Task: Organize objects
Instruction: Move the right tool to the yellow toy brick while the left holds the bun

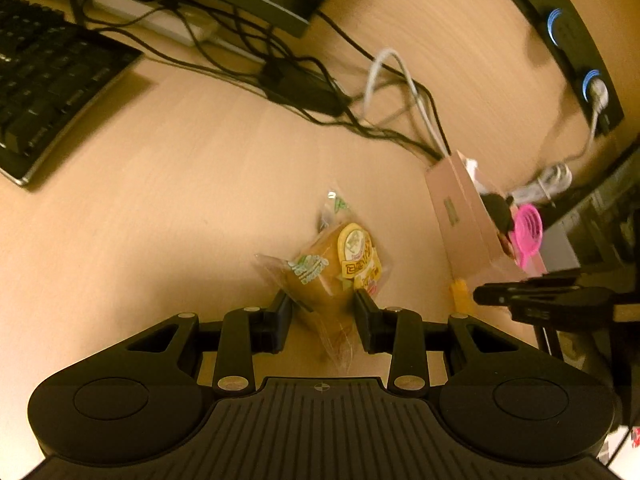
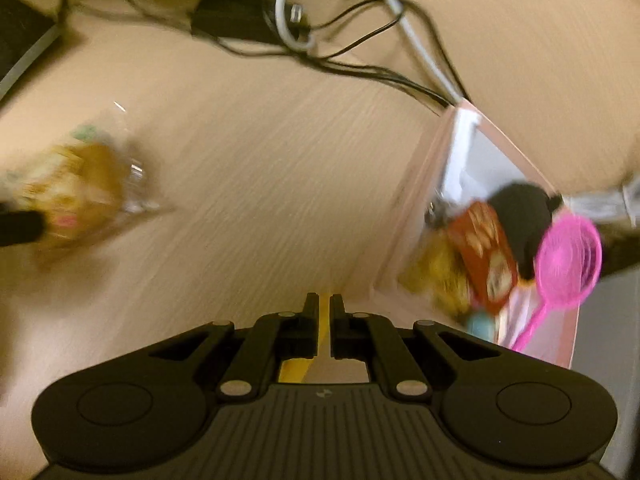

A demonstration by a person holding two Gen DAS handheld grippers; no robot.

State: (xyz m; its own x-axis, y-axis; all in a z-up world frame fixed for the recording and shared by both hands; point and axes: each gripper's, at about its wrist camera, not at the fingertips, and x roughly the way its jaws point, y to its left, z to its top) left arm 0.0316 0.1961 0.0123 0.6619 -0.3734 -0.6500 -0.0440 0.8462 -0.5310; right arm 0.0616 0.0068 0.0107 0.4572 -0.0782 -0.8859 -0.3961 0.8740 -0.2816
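My left gripper has its fingers squeezed on the wrapped bun, lifting it off the tabletop so I can put it away. My right gripper is pinched tight on a thin yellow thing. The pink box, already holding a pink scoop and snacks, sits to my right. The wood between is bare, but cables lie behind.

The left tool grips a wrapped bun above the desk.
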